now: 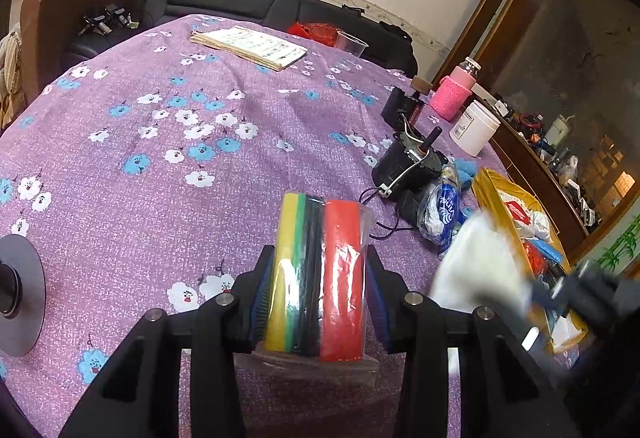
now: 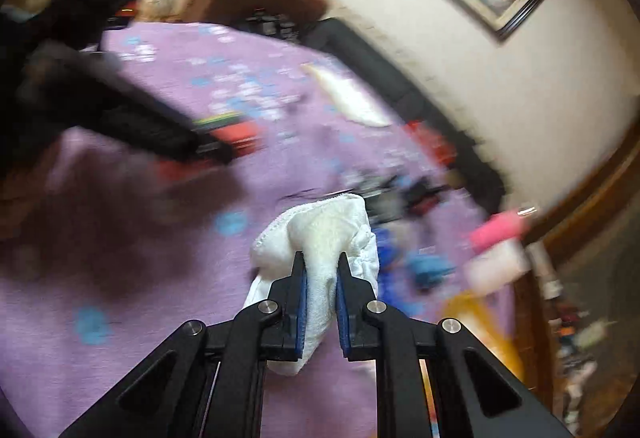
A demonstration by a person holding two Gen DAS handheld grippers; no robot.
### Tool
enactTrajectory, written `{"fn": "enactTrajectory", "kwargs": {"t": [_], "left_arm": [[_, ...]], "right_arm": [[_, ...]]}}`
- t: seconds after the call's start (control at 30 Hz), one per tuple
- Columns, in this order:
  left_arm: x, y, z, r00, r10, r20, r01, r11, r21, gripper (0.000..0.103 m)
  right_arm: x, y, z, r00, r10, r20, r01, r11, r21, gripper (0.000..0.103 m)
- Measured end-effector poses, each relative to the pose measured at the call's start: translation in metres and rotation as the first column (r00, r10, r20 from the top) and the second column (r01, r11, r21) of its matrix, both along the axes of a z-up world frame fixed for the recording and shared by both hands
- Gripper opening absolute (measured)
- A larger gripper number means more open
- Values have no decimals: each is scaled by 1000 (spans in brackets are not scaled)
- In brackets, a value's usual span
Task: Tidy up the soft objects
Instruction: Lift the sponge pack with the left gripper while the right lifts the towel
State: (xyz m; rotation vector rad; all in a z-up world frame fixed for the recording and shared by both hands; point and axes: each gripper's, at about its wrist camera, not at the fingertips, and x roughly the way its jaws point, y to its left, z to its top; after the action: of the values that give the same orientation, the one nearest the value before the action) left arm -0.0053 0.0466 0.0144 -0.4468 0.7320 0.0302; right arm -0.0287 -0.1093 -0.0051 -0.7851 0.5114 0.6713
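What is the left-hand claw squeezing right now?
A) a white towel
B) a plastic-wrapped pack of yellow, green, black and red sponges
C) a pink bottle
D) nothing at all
B: in the left wrist view the left gripper is clamped on both sides of the sponge pack, held above the purple tablecloth; the white towel is in the right gripper instead.

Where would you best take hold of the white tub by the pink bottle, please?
Grip the white tub across its round side wall, about mid-height, coming from the open tablecloth side. It stands upright near the table's edge, with the pink bottle close behind it, so that flank looks freest.
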Motion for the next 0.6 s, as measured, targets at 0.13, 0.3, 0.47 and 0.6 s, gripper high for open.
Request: {"fn": "enactTrajectory", "kwargs": {"t": [0.13,0.3,0.47,0.6], "left_arm": [[0,0,0,1000,0,0,0,1000,-1,41],[-1,0,0,1000,-1,-1,1,1000,-1,41],[0,0,-1,1000,-1,-4,1,1000,-2,41],[0,0,-1,1000,-1,-4,1,1000,-2,41]], "right_arm": [[20,-7,-14,934,34,-355,16,990,137,14],[50,-23,-21,825,56,-562,97,966,240,18],[43,-32,-3,851,85,-518,60,965,257,45],[31,-34,10,878,102,-467,30,963,268,59]]}}
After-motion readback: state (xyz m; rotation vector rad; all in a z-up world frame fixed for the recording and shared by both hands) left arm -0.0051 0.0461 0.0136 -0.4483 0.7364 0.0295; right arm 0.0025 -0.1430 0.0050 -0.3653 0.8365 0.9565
